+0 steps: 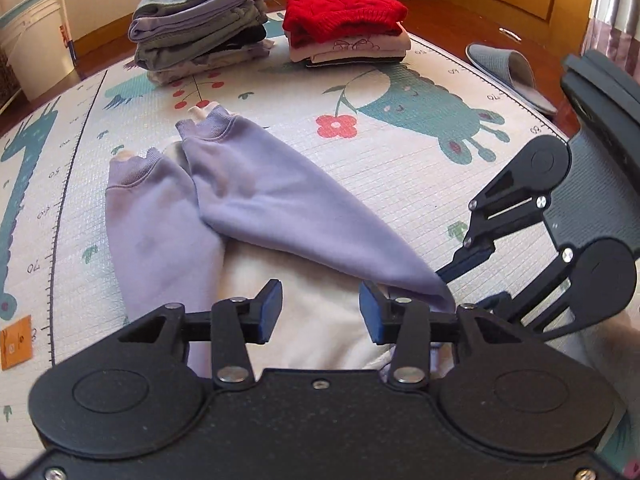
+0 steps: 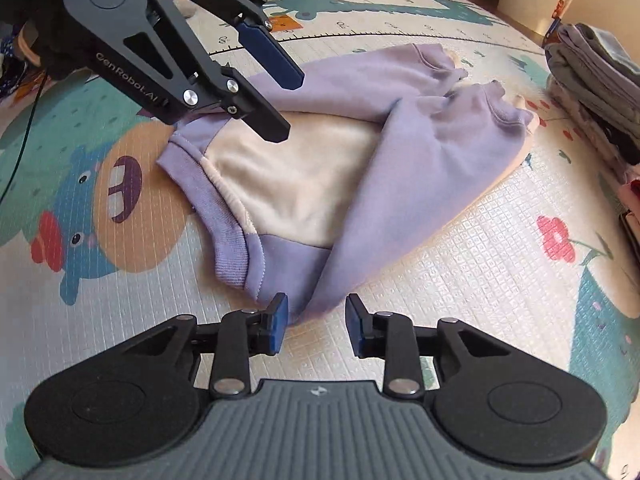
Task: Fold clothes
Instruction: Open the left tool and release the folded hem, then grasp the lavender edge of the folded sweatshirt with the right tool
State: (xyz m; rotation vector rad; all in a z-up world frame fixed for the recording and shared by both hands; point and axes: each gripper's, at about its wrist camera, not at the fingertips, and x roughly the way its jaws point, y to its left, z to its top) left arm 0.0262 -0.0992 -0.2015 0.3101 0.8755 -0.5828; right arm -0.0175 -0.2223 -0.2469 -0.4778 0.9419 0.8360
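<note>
Two sleeves of the lilac sweatshirt (image 2: 400,168) lie folded across its cream body, their ribbed cuffs side by side at the far end, and the whole garment rests flat on the cartoon play mat (image 1: 400,168). My left gripper (image 1: 320,312) hangs over the cream middle of the sweatshirt with its blue pads parted and nothing pinched between them; the shoulder end of one lilac sleeve lies just beside its right pad. My right gripper (image 2: 316,324) sits at the near edge of the garment by the ribbed hem, jaws partly apart, with only a corner of lilac cloth and bare mat in the gap, so neither tong holds anything. Beyond the cuffs stand two piles of folded clothes on the mat: a taller grey and lilac stack (image 1: 200,28), and next to it a shorter stack topped by a red knit sweater (image 1: 344,16). A grey slipper (image 1: 512,72) lies on the wooden floor just off the mat's edge.
</note>
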